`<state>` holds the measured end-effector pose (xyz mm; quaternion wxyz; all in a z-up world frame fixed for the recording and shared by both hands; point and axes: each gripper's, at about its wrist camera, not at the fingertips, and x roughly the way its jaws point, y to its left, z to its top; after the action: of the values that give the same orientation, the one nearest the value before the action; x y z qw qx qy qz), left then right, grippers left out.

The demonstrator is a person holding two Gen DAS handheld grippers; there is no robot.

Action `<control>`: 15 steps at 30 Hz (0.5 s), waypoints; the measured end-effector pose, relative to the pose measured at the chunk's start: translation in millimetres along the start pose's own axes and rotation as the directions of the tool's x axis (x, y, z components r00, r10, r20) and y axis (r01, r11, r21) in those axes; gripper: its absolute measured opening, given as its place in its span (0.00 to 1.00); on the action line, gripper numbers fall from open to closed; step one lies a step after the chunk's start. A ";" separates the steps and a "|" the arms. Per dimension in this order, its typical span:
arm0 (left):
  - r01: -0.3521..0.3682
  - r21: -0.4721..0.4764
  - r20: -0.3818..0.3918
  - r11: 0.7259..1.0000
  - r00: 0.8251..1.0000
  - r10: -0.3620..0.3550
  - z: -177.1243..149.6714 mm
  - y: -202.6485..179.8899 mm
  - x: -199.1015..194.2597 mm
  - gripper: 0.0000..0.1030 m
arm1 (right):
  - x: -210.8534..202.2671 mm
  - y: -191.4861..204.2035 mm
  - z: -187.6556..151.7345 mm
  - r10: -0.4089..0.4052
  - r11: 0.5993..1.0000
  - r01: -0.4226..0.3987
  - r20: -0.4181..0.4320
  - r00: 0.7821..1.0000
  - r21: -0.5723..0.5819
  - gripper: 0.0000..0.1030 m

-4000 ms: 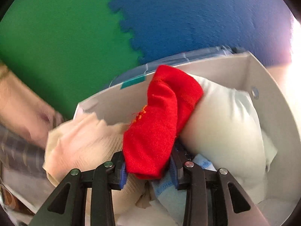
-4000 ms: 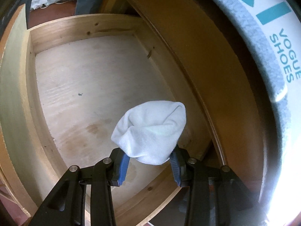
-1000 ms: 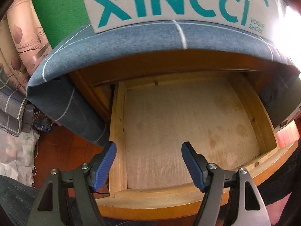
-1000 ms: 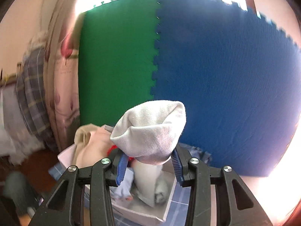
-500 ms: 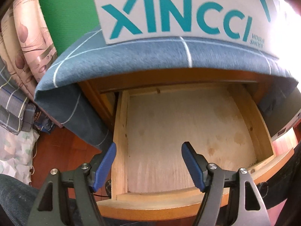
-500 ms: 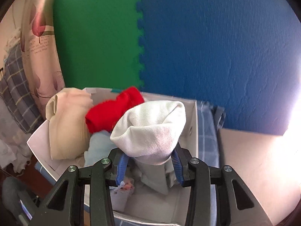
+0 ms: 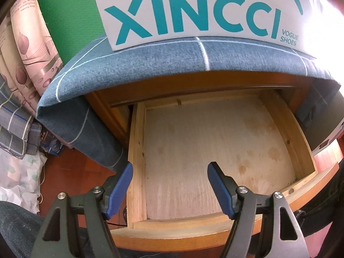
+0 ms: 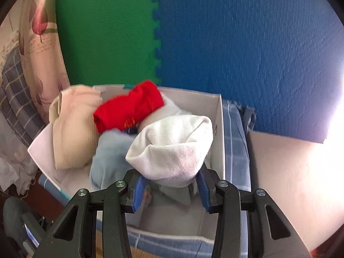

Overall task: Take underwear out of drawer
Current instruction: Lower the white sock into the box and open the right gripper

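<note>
Right wrist view: right tool (image 8: 169, 191) is gripping the white underwear (image 8: 172, 148) over the box (image 8: 221, 133), needing release; left tool (image 7: 169, 185) is gaping above the bare drawer (image 7: 137, 150).

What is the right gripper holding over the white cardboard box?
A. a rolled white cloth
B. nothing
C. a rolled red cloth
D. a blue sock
A: the right gripper is clamped on a rolled white cloth above the white cardboard box.

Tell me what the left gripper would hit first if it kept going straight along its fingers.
Most likely the bare wooden floor of the open drawer. The left gripper is open with nothing between its jaws, pointing down into the drawer; nothing shows in the way, though depth is hard to judge.
</note>
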<state>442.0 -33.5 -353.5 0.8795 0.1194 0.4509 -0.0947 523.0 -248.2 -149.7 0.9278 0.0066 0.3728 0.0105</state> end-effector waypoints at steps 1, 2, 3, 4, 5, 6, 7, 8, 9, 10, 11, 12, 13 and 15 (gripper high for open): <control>-0.001 0.001 -0.001 1.000 1.000 0.001 0.0 -0.1 0.2 0.71 | 0.6 1.2 -0.9 -0.004 1.000 0.004 -0.020 1.000 -0.004 0.39; -0.002 0.002 -0.002 1.000 1.000 0.002 0.0 -0.6 0.4 0.71 | 2.4 3.1 -1.4 -0.004 1.000 0.004 -0.054 0.999 -0.010 0.39; -0.003 0.003 -0.003 1.000 1.000 0.003 0.1 -1.3 0.5 0.71 | 4.5 4.6 -1.3 0.005 1.000 -0.006 -0.078 0.997 -0.011 0.42; -0.004 0.004 -0.003 1.000 1.000 0.004 0.2 -1.9 0.7 0.72 | 6.8 6.0 -0.8 0.006 1.000 -0.007 -0.097 0.995 -0.013 0.45; -0.004 0.007 -0.003 1.000 1.000 0.004 0.3 -2.6 0.6 0.71 | 10.8 7.7 -0.2 0.001 1.000 -0.003 -0.117 0.993 -0.017 0.45; -0.004 0.011 -0.001 1.000 1.000 0.004 0.2 -3.6 0.1 0.71 | 12.3 8.1 0.1 0.003 1.000 -0.004 -0.117 0.993 -0.016 0.45; -0.005 0.014 0.002 1.000 1.000 0.005 0.1 -4.3 -0.7 0.72 | 13.4 8.8 1.5 0.002 1.000 -0.003 -0.104 0.995 -0.013 0.46; -0.005 0.017 0.004 1.000 1.000 0.005 0.2 -4.7 -1.5 0.72 | 14.8 9.9 2.5 -0.005 1.000 0.004 -0.100 0.995 -0.015 0.46; -0.005 0.020 0.006 1.000 1.000 0.005 0.1 -5.0 -1.8 0.71 | 17.9 11.0 3.6 -0.011 1.000 0.009 -0.104 0.995 -0.016 0.47; -0.005 0.021 0.006 1.000 1.000 0.005 -0.4 -5.7 -1.6 0.71 | 21.3 12.3 3.7 -0.012 1.000 0.010 -0.111 0.994 -0.017 0.47; -0.007 0.019 0.004 1.000 1.000 0.007 -0.4 -5.7 -1.6 0.71 | 24.0 13.4 3.6 -0.018 1.000 0.016 -0.114 0.993 -0.017 0.47; -0.008 0.017 0.002 1.000 1.000 0.008 -0.3 -5.6 -1.3 0.71 | 25.4 14.6 3.8 -0.024 1.000 0.022 -0.115 0.993 -0.021 0.48; -0.008 0.015 0.001 1.000 1.000 0.008 -0.1 -5.4 -1.4 0.71 | 26.9 16.9 3.3 -0.037 0.999 0.033 -0.112 0.993 -0.034 0.48; -0.005 0.013 0.003 1.000 1.000 0.005 0.7 -5.4 -1.3 0.71 | 29.4 20.0 2.8 -0.052 0.998 0.047 -0.110 0.993 -0.051 0.49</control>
<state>440.3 -38.8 -352.6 0.8795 0.1260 0.4488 -0.0956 545.8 -227.6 -167.6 0.9055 -0.0257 0.4236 -0.0031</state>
